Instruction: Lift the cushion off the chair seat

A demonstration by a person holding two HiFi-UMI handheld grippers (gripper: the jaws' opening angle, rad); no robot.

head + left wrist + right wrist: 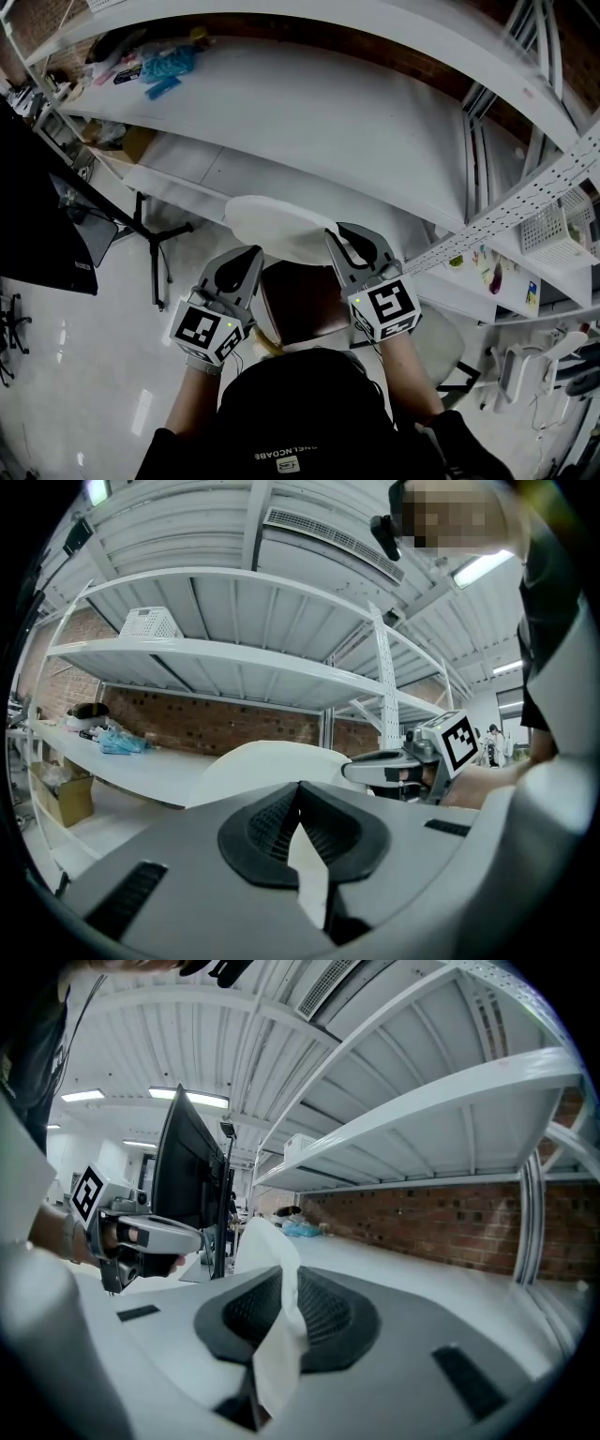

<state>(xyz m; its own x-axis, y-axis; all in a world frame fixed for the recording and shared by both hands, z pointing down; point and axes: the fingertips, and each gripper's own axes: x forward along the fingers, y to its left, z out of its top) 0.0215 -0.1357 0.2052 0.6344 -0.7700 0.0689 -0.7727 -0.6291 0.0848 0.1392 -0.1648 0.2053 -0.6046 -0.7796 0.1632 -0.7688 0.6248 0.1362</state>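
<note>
In the head view a white round cushion (277,230) hangs lifted above the brown chair seat (305,305), apart from it. My left gripper (249,259) is shut on the cushion's near left edge and my right gripper (337,242) on its near right edge. The left gripper view has a strip of cushion (272,766) pinched between the closed jaws of the left gripper (302,836), with the right gripper (412,766) beyond. In the right gripper view the right gripper (281,1321) clamps a white fold of cushion (267,1241); the left gripper (131,1237) shows at the left.
A white shelf rack (309,112) stands directly ahead, its lower shelf bearing blue items (167,67). A black monitor (42,234) and a tripod stand (155,234) are at the left. White baskets (553,234) sit at the right. A cardboard box (61,794) lies under the shelf.
</note>
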